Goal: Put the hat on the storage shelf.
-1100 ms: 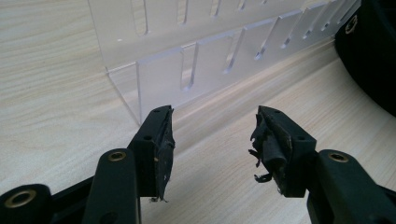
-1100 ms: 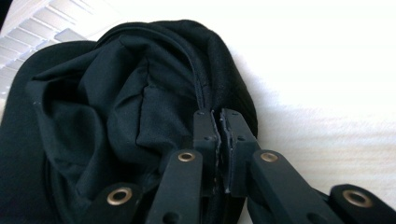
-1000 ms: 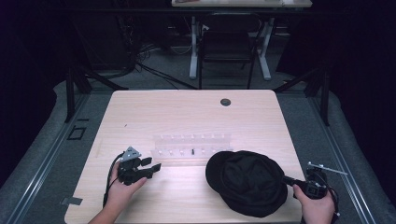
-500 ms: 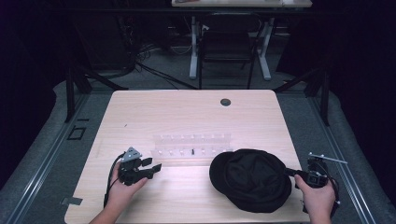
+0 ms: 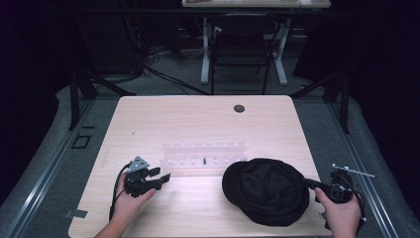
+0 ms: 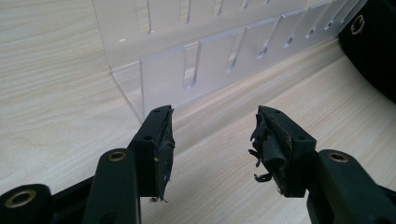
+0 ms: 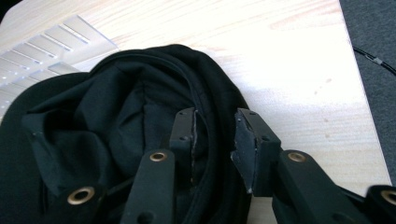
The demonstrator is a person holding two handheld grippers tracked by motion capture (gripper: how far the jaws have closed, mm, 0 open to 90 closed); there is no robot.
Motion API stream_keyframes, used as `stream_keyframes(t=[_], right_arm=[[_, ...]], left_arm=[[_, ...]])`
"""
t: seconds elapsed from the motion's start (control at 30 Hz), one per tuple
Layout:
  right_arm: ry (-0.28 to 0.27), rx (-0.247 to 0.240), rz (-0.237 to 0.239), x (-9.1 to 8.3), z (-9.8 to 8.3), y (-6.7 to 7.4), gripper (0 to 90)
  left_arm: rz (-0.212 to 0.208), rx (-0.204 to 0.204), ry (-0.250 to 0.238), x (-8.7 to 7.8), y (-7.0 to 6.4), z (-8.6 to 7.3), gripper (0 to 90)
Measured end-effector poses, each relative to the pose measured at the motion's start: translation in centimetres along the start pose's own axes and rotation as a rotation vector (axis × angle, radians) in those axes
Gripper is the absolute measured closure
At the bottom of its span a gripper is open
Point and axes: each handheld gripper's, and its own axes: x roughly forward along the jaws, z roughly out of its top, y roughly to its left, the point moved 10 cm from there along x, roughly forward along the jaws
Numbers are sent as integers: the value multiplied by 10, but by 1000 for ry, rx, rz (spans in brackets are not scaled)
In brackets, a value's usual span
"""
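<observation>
Black cap (image 5: 267,191) now rests released on the bench (image 5: 198,119): your right tool (image 7: 215,140) has just been spreading off its rim; left tool (image 6: 212,140) stands spread, empty.

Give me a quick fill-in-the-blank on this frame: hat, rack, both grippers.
1. The black hat lies on the table in front of the ____ gripper.
2. The left gripper has ____ between its open jaws.
3. The clear rack stands between the left gripper and the ____.
4. The right gripper's jaws have just been opening, with the hat's ____ between them.

Missing words: right; nothing; hat; rim
</observation>
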Motion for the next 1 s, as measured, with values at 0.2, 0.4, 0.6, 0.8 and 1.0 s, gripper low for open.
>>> stream_keyframes(t=[0.2, 0.4, 0.6, 0.8, 1.0], right_arm=[[81, -29, -23, -1, 2, 5, 660], [171, -30, -53, -5, 5, 1, 663], [225, -24, -63, -7, 9, -6, 669], [363, -21, -91, -15, 6, -14, 679], [376, -19, -75, -10, 8, -18, 692]], left_arm=[[5, 3, -2, -1, 0, 0, 472], [5, 8, 2, -1, -1, 0, 472], [7, 15, 6, -2, -1, -1, 473], [13, 14, 15, -3, 0, -2, 472], [15, 17, 5, -1, 0, -2, 472]])
